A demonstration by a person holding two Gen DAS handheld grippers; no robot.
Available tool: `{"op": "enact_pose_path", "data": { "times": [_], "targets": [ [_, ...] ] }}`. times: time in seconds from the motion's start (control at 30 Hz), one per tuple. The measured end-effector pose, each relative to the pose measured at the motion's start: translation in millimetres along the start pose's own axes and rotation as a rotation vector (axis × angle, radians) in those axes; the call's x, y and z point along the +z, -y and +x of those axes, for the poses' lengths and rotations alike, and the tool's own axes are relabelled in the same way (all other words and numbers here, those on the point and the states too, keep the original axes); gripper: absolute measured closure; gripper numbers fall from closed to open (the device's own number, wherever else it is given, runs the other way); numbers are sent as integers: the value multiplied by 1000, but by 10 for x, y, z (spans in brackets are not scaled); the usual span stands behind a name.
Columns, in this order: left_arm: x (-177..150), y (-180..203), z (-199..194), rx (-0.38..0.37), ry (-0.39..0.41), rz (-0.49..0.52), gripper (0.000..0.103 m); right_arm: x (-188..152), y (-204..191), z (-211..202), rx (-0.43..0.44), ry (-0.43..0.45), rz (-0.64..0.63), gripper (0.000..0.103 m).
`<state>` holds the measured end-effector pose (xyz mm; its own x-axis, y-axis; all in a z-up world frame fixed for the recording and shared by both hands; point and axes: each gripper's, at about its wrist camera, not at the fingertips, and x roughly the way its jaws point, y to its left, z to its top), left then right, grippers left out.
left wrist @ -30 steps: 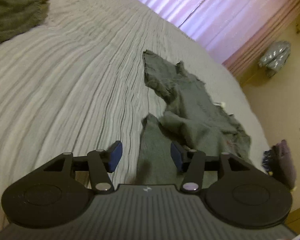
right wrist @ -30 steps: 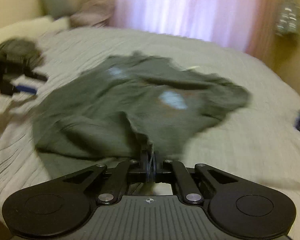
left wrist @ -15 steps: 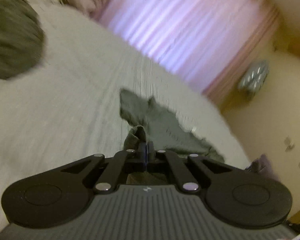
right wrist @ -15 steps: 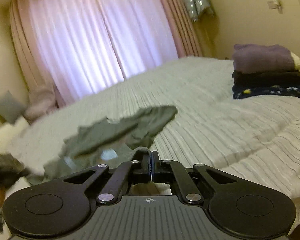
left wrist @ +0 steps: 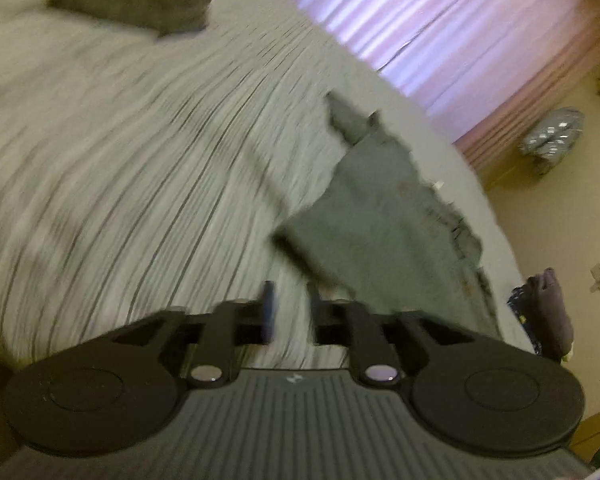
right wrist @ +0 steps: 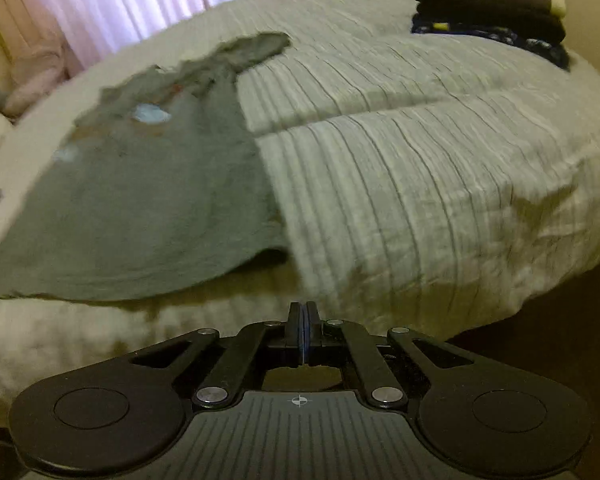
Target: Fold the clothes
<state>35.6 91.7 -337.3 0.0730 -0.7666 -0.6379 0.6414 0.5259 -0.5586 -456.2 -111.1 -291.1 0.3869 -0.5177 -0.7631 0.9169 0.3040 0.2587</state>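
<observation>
The grey-green shirt lies spread flat on the bed, left of the right tongs and right of the left tongs. Its long axis runs from the near hem to the far collar and sleeves by the curtain. It looks light, soft and limp, likely to sag and crease, so hem corners or shoulder seams seem the best holds. The left tongs are released, with a gap and nothing between them; the right tongs are clenched on nothing. 1 stack of folded clothes sits far right.
</observation>
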Motion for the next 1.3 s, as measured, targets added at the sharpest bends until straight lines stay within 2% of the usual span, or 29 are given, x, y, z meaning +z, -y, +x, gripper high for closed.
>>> {"op": "enact_pose_path", "data": {
  "times": [0.03, 0.07, 0.1, 0.13, 0.17, 0.2, 0.3, 0.4, 0.43, 0.47, 0.5, 0.53, 0.57, 0.6, 0.73, 0.8, 0.93, 1.0, 1.07, 1.17, 1.23, 1.3],
  "targets": [
    [52, 18, 31, -6, 5, 11, 67, 10, 31, -57, 31, 23, 35, 102],
    [103, 36, 61, -13, 11, 23, 65, 26, 68, -111, 63, 49, 77, 101],
    [155, 53, 92, -19, 16, 34, 64, 57, 107, -138, 94, 68, 122, 95],
    [206, 71, 122, -26, 22, 45, 62, 95, 147, -155, 124, 85, 167, 83],
    [258, 89, 153, -32, 27, 57, 61, 147, 203, -149, 161, 101, 219, 39],
    [309, 107, 183, -39, 33, 68, 59, 176, 245, -143, 194, 124, 262, 18],
    [395, 72, 406, -18, -6, 83, 60, 248, 339, -60, 272, 142, 349, 18],
    [372, 9, 600, -32, -57, 70, 64, 339, 441, 137, 301, 105, 416, 19],
    [364, 1, 649, -46, -73, 67, 70, 346, 460, 226, 299, 85, 432, 21],
    [362, 4, 690, -68, -95, 63, 78, 350, 486, 327, 299, 64, 452, 34],
    [360, 7, 726, -89, -117, 58, 96, 347, 497, 411, 305, 44, 472, 54],
    [353, 8, 735, -105, -135, 52, 100, 341, 487, 481, 309, 17, 490, 67],
    [346, 13, 718, -110, -134, 49, 100, 335, 474, 539, 315, -6, 500, 84],
    [347, 23, 681, -114, -123, 53, 101, 334, 454, 559, 321, -13, 500, 94],
    [357, 57, 283, -166, -35, 50, 101, 432, 453, 326, 313, 56, 464, 98],
    [316, 118, 32, -205, 1, 65, 101, 498, 515, 116, 340, 110, 457, 99],
    [39, 214, -381, -238, 32, 90, 101, 596, 568, -304, 315, 197, 386, 99],
    [-146, 212, -498, -238, 23, 89, 101, 574, 608, -445, 300, 225, 371, 99],
    [-363, 171, -479, -207, -15, 90, 101, 527, 653, -440, 254, 213, 358, 99],
    [-625, 139, -262, -130, -96, 105, 101, 368, 741, -202, 165, 139, 352, 98],
    [-685, 138, -188, -102, -138, 107, 101, 298, 773, -20, 99, 88, 350, 98],
    [-622, 142, -247, -92, -135, 122, 100, 261, 784, 102, 36, 41, 348, 97]
  ]
}}
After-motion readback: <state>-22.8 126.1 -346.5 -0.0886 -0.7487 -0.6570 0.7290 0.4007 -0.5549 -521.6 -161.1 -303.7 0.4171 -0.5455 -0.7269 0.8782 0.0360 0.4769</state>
